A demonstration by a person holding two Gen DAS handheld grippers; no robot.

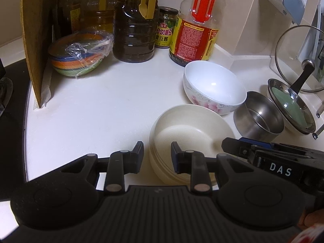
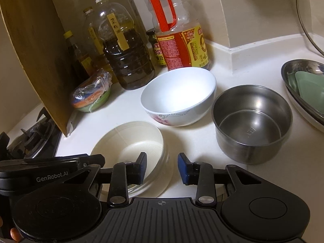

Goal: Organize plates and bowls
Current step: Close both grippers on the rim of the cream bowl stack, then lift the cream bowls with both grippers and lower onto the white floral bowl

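Observation:
A stack of cream ribbed bowls sits on the white counter. Behind it stands a white bowl with pink flowers, and to the right a steel bowl. My left gripper is open and straddles the cream stack's left rim. My right gripper is open and straddles the stack's right rim; its body shows in the left wrist view. A steel plate with a green dish lies at the far right.
Plastic-wrapped colourful bowls sit at the back left beside an upright wooden board. Oil and sauce bottles line the wall. A glass lid leans at the right. A gas stove is at the left.

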